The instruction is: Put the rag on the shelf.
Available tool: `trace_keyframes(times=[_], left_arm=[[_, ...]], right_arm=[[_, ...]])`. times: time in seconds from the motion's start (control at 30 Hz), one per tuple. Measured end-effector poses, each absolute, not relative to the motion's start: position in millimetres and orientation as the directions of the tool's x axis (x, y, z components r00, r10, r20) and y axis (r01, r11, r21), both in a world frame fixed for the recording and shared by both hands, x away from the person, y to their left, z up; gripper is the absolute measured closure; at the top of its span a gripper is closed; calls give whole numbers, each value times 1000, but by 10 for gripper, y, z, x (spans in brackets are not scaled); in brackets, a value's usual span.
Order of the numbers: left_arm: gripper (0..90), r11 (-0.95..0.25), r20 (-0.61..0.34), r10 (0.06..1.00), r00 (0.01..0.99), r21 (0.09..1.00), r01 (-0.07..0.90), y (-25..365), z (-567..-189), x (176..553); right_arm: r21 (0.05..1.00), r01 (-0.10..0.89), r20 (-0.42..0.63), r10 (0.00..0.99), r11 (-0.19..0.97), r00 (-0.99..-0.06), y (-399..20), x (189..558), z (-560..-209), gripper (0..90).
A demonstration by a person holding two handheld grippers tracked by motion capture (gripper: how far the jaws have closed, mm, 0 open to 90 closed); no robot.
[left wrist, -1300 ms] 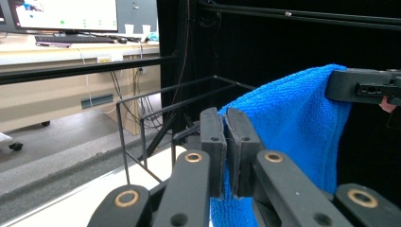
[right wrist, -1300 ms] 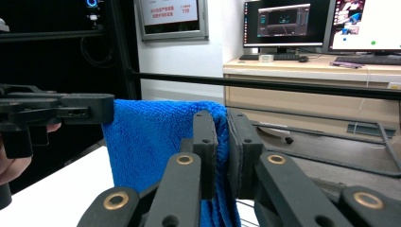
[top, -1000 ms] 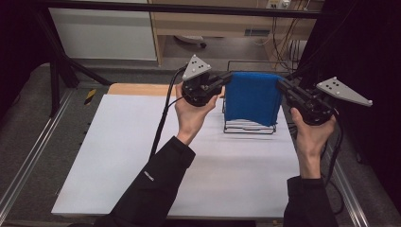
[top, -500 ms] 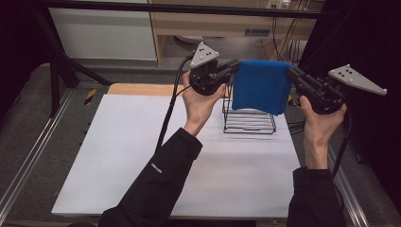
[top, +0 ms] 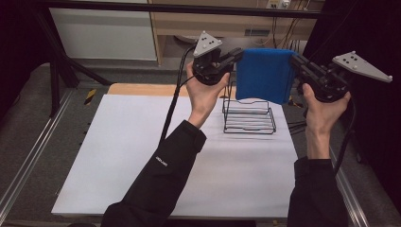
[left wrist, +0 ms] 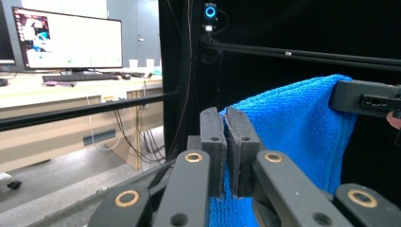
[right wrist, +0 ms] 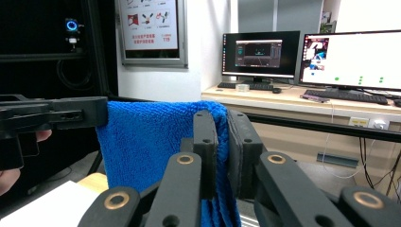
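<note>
The table is seen from above and in front. From each gripper, jaws are viewed closely, level. The towel is shared by all views.

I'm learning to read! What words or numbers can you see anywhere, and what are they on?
Sleeve: a small white label, too small to read.
Wall poster: red pictures and lines of text, too blurred to read.
Monitors: coloured screen contents, too small to read.
Blue towel: no writing seen.
</note>
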State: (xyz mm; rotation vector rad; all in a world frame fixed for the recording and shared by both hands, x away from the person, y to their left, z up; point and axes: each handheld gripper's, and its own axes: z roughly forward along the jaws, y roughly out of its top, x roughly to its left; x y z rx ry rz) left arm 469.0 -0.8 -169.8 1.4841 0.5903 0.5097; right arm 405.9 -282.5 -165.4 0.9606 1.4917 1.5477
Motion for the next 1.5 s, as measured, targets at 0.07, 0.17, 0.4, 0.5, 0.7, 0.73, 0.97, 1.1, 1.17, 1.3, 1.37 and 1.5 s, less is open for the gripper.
trace_keyframes(times=[0.07,0.17,0.4,0.5,0.7,0.73,0.97,1.1,1.17,1.3,1.37,1.5], left_arm=[[863,40,-54,651,757,999,37,-15,-1669,4714],[863,44,-52,656,753,999,30,-23,-1638,4746],[862,50,-48,666,745,999,20,-44,-1600,4814],[863,52,-49,672,739,998,20,-48,-1576,4850],[863,68,-63,682,728,997,22,-40,-1553,4934],[863,67,-62,685,726,998,22,-40,-1549,4950],[863,60,-53,699,713,998,15,-72,-1509,5081],[863,44,-41,707,706,999,14,-98,-1514,5135],[863,41,-37,708,706,999,11,-107,-1527,5158],[863,23,-28,708,705,1000,17,-132,-1582,5208],[863,24,-34,710,704,999,24,-136,-1613,5238],[863,12,-27,710,704,1000,26,-152,-1667,5282]], right_arm=[[999,-33,14,907,-31,-422,-2818,4085,-1623,838],[999,-37,13,909,-32,-417,-2809,4122,-1587,838],[998,-46,10,912,-32,-411,-2819,4237,-1536,838],[998,-57,2,912,-28,-411,-2810,4279,-1514,838],[998,-65,-6,913,-22,-408,-2786,4385,-1475,838],[998,-66,-8,914,-20,-407,-2782,4401,-1465,838],[998,-61,-5,917,-21,-398,-2782,4544,-1430,838],[999,-45,3,923,-22,-386,-2785,4625,-1452,838],[999,-47,2,923,-21,-384,-2796,4653,-1470,838],[1000,-24,9,924,-20,-382,-2826,4724,-1531,838],[1000,-25,4,924,-15,-383,-2837,4752,-1569,838],[1000,-17,1,922,-9,-388,-2862,4808,-1631,838]])
